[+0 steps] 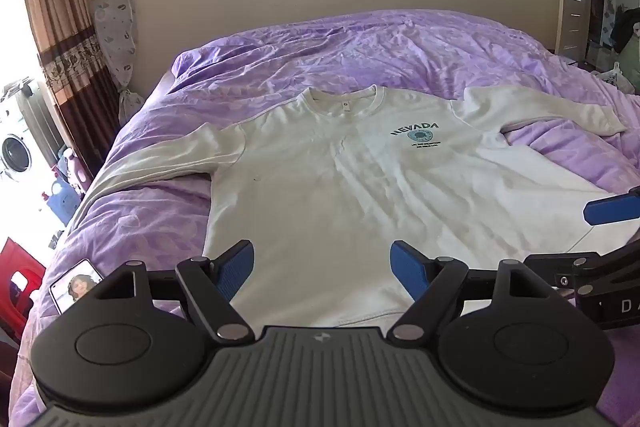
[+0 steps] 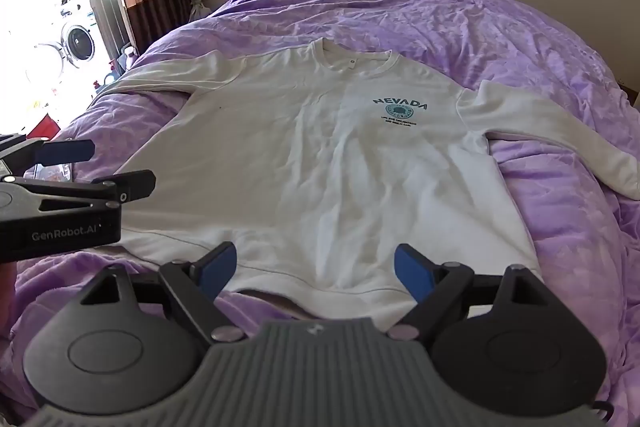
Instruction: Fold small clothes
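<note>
Left hand-held gripper [image 1: 322,269] and right hand-held gripper [image 2: 316,269] both released, white sweatshirt [image 1: 360,187] flat just ahead.

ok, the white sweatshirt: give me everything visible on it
The sweatshirt is white, long-sleeved, in soft knit with a ribbed crew neck and hem band. It lies flat, front up and unfolded, on the purple duvet, collar away from the cameras, sleeves spread to both sides. A teal NEVADA print with a round emblem sits on the chest. Light wrinkles. Neither gripper holds it.
</note>
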`<action>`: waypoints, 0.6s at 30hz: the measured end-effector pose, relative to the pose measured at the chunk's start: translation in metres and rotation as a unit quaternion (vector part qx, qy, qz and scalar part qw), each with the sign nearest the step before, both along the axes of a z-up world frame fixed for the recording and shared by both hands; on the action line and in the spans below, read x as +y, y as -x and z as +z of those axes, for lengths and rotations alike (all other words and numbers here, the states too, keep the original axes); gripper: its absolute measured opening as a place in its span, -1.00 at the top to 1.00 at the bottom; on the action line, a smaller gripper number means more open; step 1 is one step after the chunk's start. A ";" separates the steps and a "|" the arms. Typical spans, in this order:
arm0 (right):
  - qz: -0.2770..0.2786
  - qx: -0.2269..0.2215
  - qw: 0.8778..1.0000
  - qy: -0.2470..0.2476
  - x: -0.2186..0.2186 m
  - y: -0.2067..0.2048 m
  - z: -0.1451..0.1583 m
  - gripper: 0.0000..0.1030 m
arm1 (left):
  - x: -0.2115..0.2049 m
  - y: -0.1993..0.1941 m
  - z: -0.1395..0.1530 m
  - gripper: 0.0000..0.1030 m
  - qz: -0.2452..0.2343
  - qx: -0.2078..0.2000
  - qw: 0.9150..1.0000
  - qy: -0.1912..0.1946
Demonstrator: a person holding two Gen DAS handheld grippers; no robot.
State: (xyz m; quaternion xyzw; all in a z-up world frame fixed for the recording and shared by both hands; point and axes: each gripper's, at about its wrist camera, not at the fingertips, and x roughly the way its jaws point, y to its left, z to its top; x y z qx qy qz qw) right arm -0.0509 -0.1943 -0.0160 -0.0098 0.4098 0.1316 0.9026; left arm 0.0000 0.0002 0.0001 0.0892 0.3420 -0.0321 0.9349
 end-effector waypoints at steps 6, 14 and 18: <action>0.001 0.003 1.000 -0.004 0.000 0.000 0.000 -0.60 | -0.005 0.001 0.000 -0.77 -0.006 0.000 1.000 -0.004; 0.000 0.004 1.000 -0.005 0.001 -0.001 -0.001 -0.60 | -0.007 0.005 0.006 -0.77 -0.003 0.000 1.000 0.000; 0.000 0.004 1.000 -0.005 0.001 0.000 -0.001 -0.60 | -0.001 0.003 0.003 -0.77 -0.005 0.000 1.000 0.003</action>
